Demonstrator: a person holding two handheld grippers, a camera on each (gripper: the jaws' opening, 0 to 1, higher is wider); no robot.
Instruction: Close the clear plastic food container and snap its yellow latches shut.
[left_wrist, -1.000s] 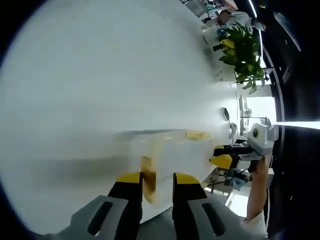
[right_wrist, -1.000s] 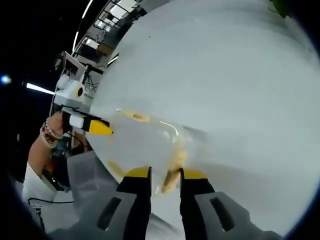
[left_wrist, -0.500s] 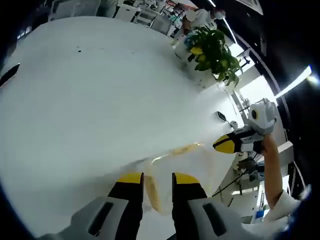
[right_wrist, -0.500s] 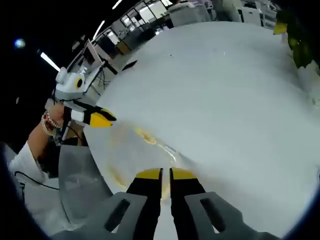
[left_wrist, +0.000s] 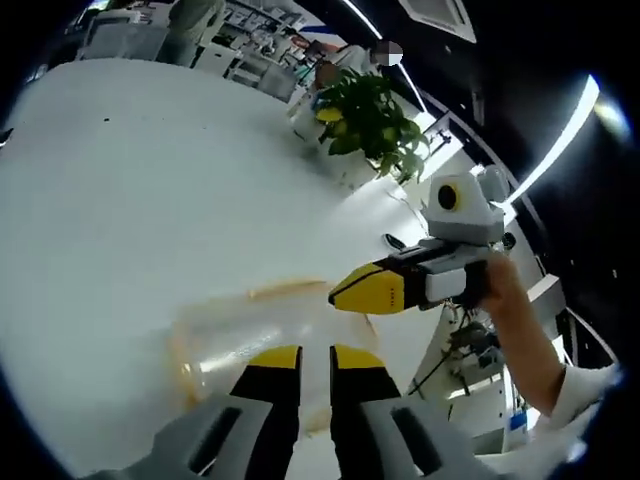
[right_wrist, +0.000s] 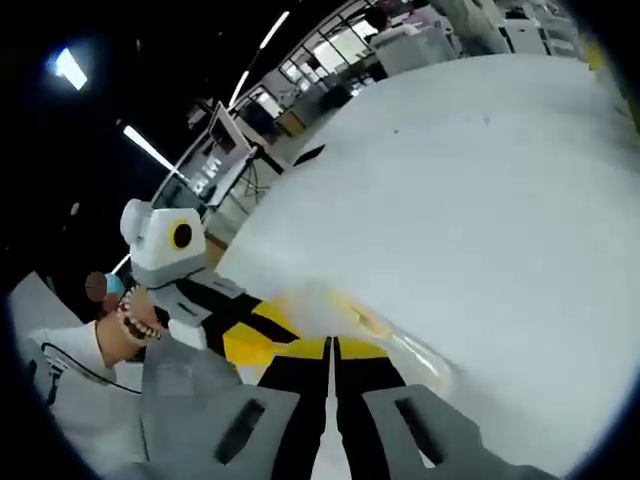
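On the white table (left_wrist: 150, 200), the clear plastic food container (left_wrist: 235, 335) lies near the table's edge, blurred, with a yellow latch (left_wrist: 285, 290) showing along its far side and another yellowish strip at its left end. In the left gripper view the left gripper (left_wrist: 316, 357) sits directly over the container's near side, jaws narrow with a slim gap between the yellow tips; whether they pinch any part of the container cannot be told. The right gripper (left_wrist: 345, 292) enters from the right, its yellow tip just above the container's far right corner, carried by a hand (left_wrist: 500, 290). In the right gripper view the right gripper (right_wrist: 329, 348) has its jaws pressed together, the container (right_wrist: 390, 340) smeared just beyond them. Beyond the container, at the table's far edge, stands a potted plant (left_wrist: 375, 120)
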